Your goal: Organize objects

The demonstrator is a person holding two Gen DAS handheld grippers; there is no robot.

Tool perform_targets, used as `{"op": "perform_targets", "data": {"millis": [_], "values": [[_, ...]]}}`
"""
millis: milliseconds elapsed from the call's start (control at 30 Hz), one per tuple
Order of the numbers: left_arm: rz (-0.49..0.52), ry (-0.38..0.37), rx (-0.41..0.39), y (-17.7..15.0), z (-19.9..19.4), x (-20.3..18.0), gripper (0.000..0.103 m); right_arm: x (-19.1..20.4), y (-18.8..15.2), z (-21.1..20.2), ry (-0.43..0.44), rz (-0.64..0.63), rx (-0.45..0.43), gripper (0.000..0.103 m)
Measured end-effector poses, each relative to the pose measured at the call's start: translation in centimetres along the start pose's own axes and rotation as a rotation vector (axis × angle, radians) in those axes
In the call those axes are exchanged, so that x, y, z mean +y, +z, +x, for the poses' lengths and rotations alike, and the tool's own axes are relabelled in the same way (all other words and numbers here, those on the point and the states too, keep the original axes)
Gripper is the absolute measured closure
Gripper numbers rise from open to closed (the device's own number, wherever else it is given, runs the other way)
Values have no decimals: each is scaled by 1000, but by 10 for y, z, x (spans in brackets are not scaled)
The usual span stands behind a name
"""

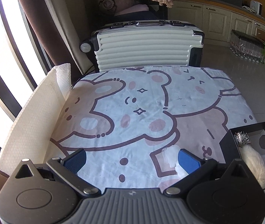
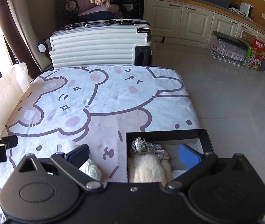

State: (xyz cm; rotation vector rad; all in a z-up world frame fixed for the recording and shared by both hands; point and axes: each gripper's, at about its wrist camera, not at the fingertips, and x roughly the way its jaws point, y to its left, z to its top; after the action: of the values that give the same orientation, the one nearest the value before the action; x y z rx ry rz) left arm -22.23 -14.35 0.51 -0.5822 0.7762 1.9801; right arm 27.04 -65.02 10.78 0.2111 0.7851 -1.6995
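Your left gripper (image 1: pixel 132 160) is wide open and empty over the table (image 1: pixel 151 100), a white bundle (image 1: pixel 169 155) touching its right finger. Your right gripper (image 2: pixel 132 155) is wide open above the box (image 2: pixel 167 137) with a fluffy toy (image 2: pixel 147 168).

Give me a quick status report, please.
Left tongs open, empty. Right tongs open over black box holding fluffy white item and silver tinsel. White crumpled item loose on cloth.

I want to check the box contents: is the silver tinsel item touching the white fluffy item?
Touching. In the right wrist view the silver tinsel item lies directly on the white fluffy item inside the black box.
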Motion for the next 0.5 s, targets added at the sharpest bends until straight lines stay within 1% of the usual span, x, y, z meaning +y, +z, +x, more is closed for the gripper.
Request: {"op": "perform_targets", "data": {"millis": [100, 200, 333, 433, 500], "values": [[5, 9, 9, 0, 4, 0, 0, 2, 1, 2, 5, 21, -7, 0], [-4, 2, 30, 1, 12, 4, 0, 6, 3, 5, 1, 35, -17, 0], [4, 0, 48, -2, 24, 6, 0, 14, 5, 8, -15, 20, -49, 0], [7, -10, 54, -2, 34, 6, 0, 17, 7, 13, 26, 20, -57, 0], [-2, -16, 66, -1, 41, 7, 0, 16, 10, 18, 61, 47, -49, 0]]}}
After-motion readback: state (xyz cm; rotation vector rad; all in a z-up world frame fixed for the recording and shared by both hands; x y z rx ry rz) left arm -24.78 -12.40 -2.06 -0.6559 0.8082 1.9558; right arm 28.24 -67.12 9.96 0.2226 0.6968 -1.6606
